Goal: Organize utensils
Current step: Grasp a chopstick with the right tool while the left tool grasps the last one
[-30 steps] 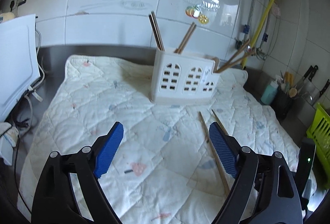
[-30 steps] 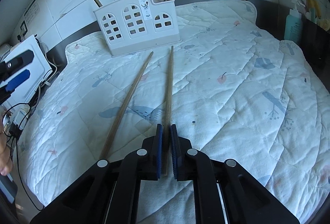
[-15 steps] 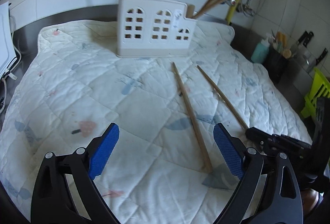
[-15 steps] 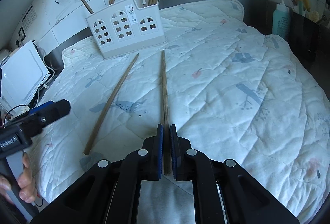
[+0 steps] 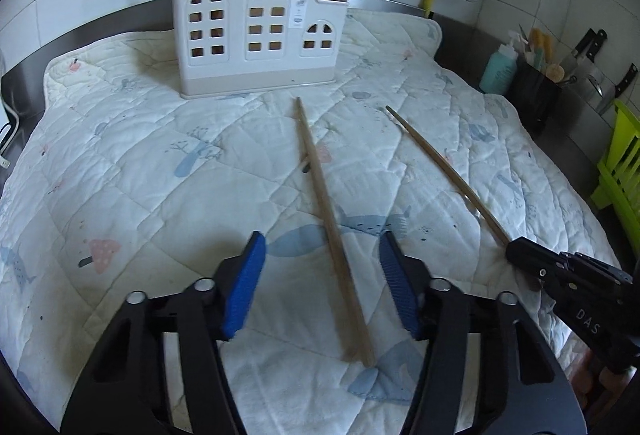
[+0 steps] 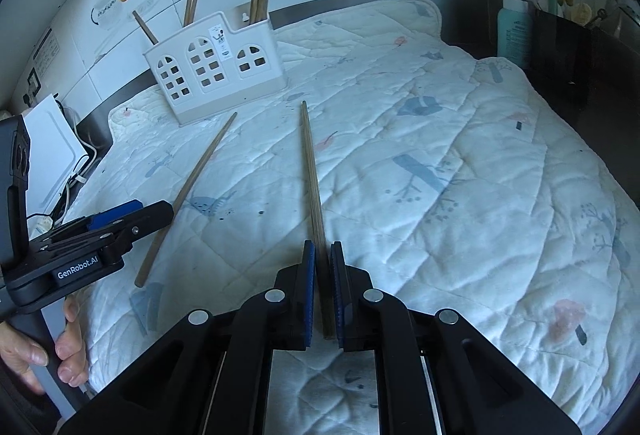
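The right gripper (image 6: 322, 289) had its ribbed blue fingers (image 6: 309, 287) pinching the thick end of a long, thin wooden chopstick (image 6: 311, 171). The left gripper (image 5: 322, 287) had just been closing; its blue fingers (image 5: 245, 285) stood apart around a second chopstick (image 5: 326, 203), not touching it. That stick lay flat on a soft, white quilted mat (image 5: 140, 163). Behind stood a white plastic holder (image 5: 256, 35) with little window holes, holding more sticks.
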`<act>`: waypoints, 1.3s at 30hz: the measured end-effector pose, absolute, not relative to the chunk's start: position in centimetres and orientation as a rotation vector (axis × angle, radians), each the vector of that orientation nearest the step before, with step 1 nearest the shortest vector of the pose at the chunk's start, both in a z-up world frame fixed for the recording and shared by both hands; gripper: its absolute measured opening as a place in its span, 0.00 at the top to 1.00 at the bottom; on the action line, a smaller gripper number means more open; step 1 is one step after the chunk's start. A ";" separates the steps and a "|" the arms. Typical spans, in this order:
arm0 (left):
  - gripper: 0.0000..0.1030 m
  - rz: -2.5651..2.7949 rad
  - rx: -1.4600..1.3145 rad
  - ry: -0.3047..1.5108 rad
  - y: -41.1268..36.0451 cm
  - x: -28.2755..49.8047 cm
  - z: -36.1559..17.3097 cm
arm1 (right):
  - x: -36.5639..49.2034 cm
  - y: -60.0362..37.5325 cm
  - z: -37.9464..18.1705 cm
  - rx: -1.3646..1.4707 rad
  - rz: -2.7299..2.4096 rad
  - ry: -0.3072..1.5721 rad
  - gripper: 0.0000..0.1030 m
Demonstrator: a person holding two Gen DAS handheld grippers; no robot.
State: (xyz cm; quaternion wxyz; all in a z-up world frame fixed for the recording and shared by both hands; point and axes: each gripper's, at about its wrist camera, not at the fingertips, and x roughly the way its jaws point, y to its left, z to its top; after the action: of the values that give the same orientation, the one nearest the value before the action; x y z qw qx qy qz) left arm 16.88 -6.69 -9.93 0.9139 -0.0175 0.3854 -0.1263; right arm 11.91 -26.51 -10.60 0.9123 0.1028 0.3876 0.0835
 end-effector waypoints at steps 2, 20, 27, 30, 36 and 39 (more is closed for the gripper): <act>0.59 -0.274 -0.033 0.795 -7.2 16.9 -10.0 | 11.9 -26.9 -10.6 0.213 0.165 0.796 0.92; 0.79 -0.289 -0.084 0.850 -7.3 17.6 -11.1 | 11.6 -26.9 -10.7 0.218 0.169 0.792 0.92; 0.78 -0.293 -0.099 0.866 -7.2 17.8 -11.1 | 11.6 -26.7 -10.5 0.204 0.165 0.789 0.91; 0.78 -0.289 -0.054 0.865 -7.6 17.7 -11.0 | 11.6 -26.6 -10.6 0.207 0.166 0.790 0.91; 0.77 -0.292 -0.043 0.868 -7.7 17.8 -11.0 | 11.6 -26.6 -10.6 0.208 0.167 0.789 0.91; 0.79 -0.282 -0.052 0.871 -7.7 17.9 -11.0 | 11.5 -26.7 -10.6 0.207 0.167 0.788 0.91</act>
State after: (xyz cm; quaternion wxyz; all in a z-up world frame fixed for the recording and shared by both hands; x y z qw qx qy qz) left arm 17.88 -7.67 -10.95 0.8968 -0.0249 0.4202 -0.1360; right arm 11.54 -26.68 -10.56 0.9148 0.1005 0.3826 0.0810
